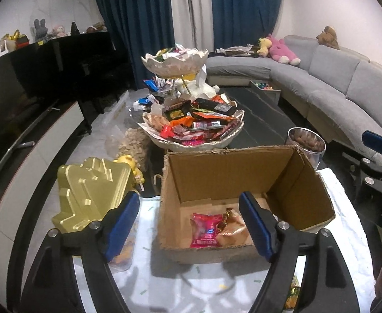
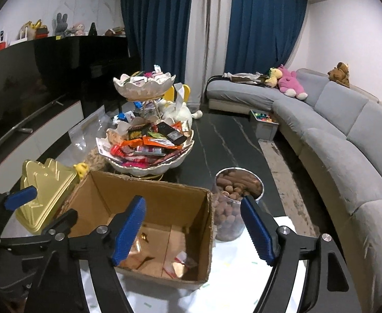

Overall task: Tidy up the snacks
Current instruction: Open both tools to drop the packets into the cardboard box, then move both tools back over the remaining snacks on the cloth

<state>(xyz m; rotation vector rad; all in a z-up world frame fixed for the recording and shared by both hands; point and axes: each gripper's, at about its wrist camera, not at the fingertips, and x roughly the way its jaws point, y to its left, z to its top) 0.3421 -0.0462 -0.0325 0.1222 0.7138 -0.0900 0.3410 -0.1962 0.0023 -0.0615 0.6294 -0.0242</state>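
An open cardboard box (image 1: 230,172) stands on the white cloth in front of both grippers. On its floor lie a pink snack packet (image 1: 206,230) and a gold-wrapped sweet (image 1: 230,224). My left gripper (image 1: 188,200) is open above the box's near left part, with nothing between its blue pads. In the right wrist view the box (image 2: 138,190) holds loose wrappers, one a blurred small packet (image 2: 180,258). My right gripper (image 2: 192,203) is open over the box's right wall and holds nothing. Behind the box, a two-tier shell bowl stand (image 1: 191,147) is heaped with snacks.
A clear jar of brown nuts (image 2: 235,193) stands right of the box. To the box's left lies a gold tree-shaped tin (image 1: 91,195), and a bag of nuts (image 1: 133,143) lies beyond it. A grey sofa (image 2: 334,135) curves along the right, and a dark cabinet (image 1: 47,73) lines the left.
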